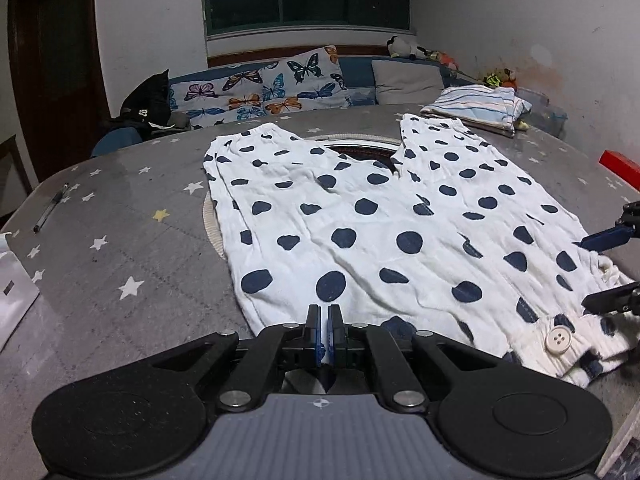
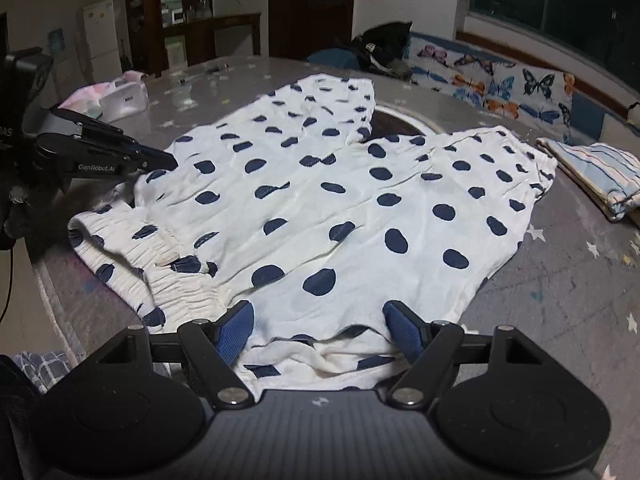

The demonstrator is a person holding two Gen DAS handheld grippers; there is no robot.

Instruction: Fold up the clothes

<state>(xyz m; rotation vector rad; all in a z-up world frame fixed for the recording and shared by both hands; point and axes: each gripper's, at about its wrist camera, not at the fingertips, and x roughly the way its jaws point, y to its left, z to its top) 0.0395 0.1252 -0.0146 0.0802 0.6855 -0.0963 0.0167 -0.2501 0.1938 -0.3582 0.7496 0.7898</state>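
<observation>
Left wrist view: the left gripper (image 1: 324,312) is clamped tight on the near hem of the polka-dot trousers (image 1: 384,224), spread flat on the star-patterned table (image 1: 112,240). The right gripper (image 2: 320,324) gapes wide over their waistband edge, near the folded striped cloth (image 2: 600,172).

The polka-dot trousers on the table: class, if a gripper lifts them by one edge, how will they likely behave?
The trousers are thin, wrinkled cloth, so they would probably hang limp. They look light, and the elastic waistband already bunches. On the smooth table they may slide and ruck up if pushed. The left gripper is shut on their edge; the right gripper is open.
</observation>
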